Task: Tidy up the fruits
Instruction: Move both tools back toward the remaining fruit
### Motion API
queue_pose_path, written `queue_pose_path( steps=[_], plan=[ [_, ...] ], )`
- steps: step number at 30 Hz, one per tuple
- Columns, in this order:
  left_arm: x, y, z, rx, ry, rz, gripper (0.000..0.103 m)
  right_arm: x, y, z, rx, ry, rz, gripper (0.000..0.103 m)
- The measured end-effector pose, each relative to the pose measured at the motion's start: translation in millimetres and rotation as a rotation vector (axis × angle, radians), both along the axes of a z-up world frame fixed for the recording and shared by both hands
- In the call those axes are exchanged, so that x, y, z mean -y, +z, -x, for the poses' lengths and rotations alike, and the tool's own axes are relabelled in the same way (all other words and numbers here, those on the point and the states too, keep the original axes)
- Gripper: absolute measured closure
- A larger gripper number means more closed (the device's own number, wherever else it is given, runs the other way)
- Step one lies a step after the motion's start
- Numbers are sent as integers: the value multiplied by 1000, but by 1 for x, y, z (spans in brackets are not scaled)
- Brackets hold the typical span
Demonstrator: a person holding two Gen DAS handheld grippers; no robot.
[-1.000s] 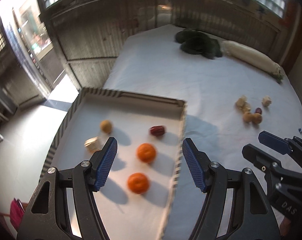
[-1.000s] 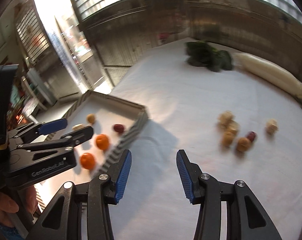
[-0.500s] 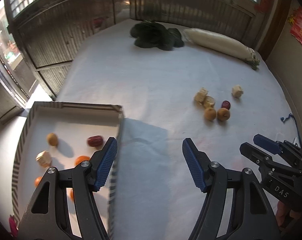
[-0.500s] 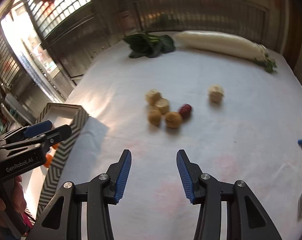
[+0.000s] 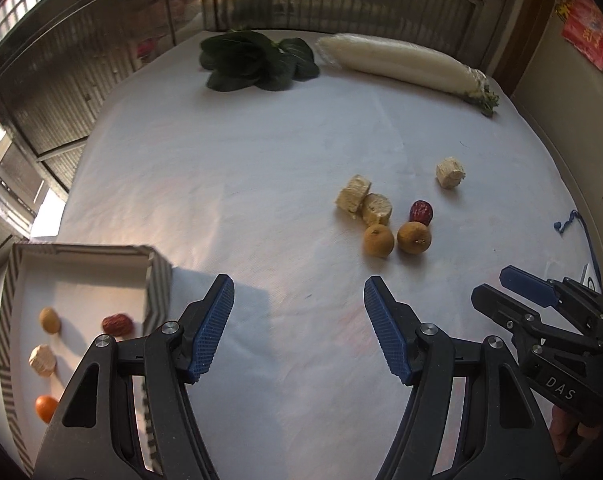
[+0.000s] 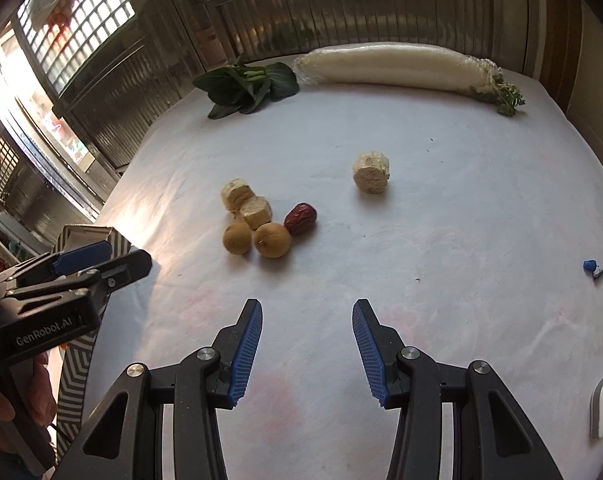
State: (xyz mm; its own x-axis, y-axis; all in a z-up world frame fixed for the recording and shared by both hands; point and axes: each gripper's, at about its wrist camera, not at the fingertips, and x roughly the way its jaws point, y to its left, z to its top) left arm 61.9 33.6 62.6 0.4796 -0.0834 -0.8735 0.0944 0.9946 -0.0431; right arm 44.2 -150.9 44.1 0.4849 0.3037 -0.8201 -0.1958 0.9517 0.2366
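- The left gripper [image 5: 299,328], black with blue ribbed pads, hangs over bare white cloth with its jaws well apart and nothing between them. It sits between the tray and the loose pile, which suits a reach to either.
- The right gripper [image 6: 306,350], of the same make, has a narrower gap and is also empty. It points towards the loose fruit ahead, probably to take the next piece.
- The shallow cardboard tray with a zigzag-striped rim [image 5: 159,280] lies at the table's left edge. It already holds a small brown round fruit [image 5: 49,320], a wrinkled red date [image 5: 118,324], a pale cut chunk [image 5: 42,360] and an orange mandarin [image 5: 45,408], so it serves as the collecting place.
- Still out on the white tablecloth [image 6: 441,208] are two brown round fruits [image 6: 272,240], touching each other, a red date [image 6: 300,218] just beside them, two pale chunks [image 6: 245,202] pressed together, and one pale chunk [image 6: 370,172] lying apart.
- The dark leafy greens [image 6: 247,84] and the long white radish [image 6: 389,68] lie at the far edge, well apart from the fruit, likely left out of the sorting.
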Motion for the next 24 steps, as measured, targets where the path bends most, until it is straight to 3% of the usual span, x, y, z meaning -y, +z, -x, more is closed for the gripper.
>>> queue_pose_path(
  steps=[24],
  plan=[
    [36,-35,-43,-67,-106,42,35,12,-15,-32,-21,-24,-18,58]
  ],
)
